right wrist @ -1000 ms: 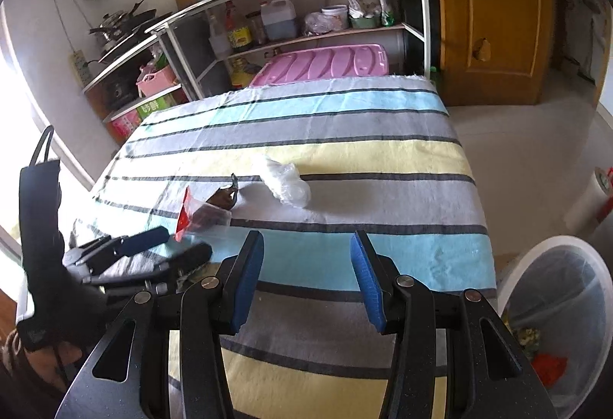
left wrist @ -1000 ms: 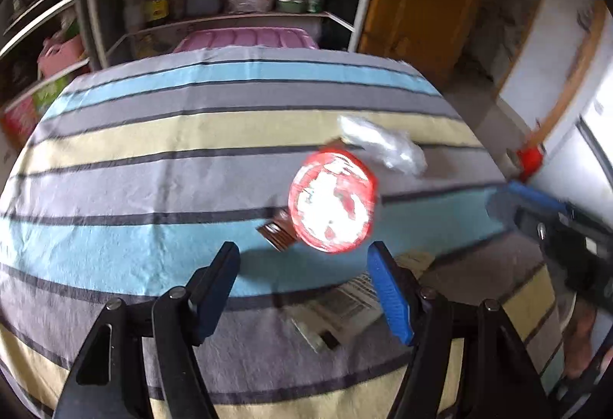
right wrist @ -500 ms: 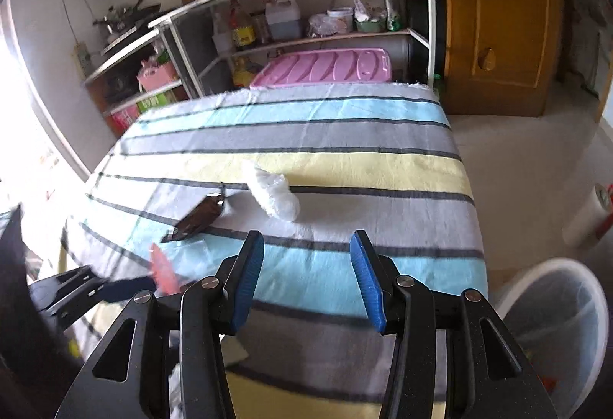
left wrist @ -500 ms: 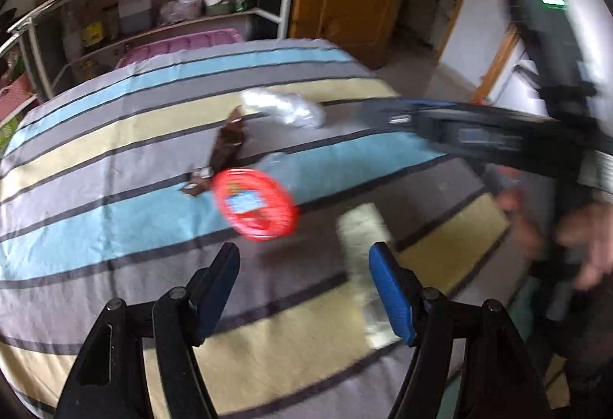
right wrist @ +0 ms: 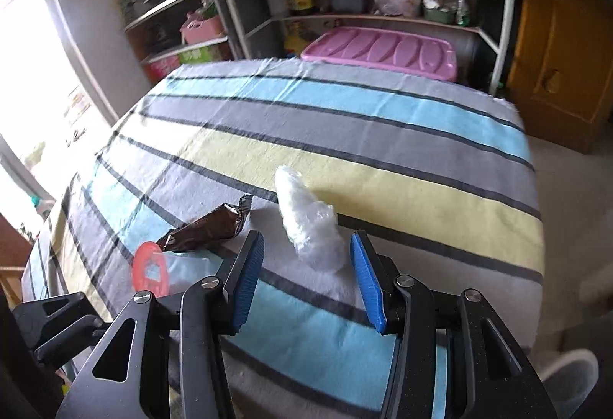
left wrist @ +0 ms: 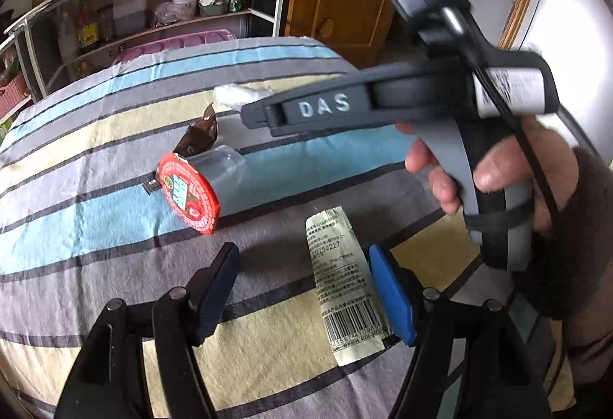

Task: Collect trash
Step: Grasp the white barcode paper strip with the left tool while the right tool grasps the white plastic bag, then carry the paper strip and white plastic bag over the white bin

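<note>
Both grippers have swung across the striped cloth. Right gripper, spread, brackets the crumpled plastic; left gripper, spread, overhangs the flat wrapper, left of its right pad. Risks: thin wrapper slipping; grippers colliding; nudged cup rolling.

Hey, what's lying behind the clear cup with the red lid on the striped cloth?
A crumpled brown wrapper lies right behind the cup, its near end hidden by the red lid. Farther back sits a scrunched white plastic bag, partly covered in the left view by the right claw.
</note>
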`<state>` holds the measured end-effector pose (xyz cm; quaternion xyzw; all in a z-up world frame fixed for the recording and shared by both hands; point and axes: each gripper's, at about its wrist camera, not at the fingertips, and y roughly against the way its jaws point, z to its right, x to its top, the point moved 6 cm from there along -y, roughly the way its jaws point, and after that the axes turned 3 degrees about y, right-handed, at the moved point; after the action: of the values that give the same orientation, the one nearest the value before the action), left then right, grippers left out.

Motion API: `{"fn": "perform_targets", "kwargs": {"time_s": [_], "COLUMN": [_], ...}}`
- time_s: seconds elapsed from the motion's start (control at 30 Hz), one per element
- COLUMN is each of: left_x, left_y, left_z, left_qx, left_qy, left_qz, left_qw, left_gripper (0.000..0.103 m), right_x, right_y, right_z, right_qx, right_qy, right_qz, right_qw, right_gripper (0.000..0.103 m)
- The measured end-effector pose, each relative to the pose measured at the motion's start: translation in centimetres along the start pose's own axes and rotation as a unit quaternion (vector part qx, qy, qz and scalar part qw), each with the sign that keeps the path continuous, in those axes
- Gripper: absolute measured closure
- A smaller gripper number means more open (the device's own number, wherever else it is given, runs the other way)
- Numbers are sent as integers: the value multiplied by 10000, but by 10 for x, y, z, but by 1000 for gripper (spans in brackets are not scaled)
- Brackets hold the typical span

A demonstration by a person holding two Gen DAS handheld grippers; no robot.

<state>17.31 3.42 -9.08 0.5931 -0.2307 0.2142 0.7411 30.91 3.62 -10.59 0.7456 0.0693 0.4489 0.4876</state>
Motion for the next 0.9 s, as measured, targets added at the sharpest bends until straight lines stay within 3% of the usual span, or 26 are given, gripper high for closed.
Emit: {"fn": "perform_targets", "kwargs": {"time_s": [0.2, 0.27, 0.43, 0.9], "left_x": [-1, -2, -2, 4], "left_y": [0, 0, 2, 8], "left_z": [0, 1, -1, -5], "left_qx": [159, 140, 157, 108], "left_qy": [-76, -77, -27, 175], "left_qz": [24, 19, 13, 123], "left_qw": [9998, 9999, 9999, 9997], "left_gripper": [43, 49, 71, 74], "right_x": [1, 0, -4, -18], "right_y": [-9, -9, -3, 38], "right_z": [5, 5, 8, 13], "right_qx": [33, -3, 32, -45], "right_qy": [-72, -99, -265, -591], "right_qz": [-30, -13, 39, 392], "right_qw": [10000, 10000, 9996, 9975], "right_gripper": [56, 72, 76, 76]}}
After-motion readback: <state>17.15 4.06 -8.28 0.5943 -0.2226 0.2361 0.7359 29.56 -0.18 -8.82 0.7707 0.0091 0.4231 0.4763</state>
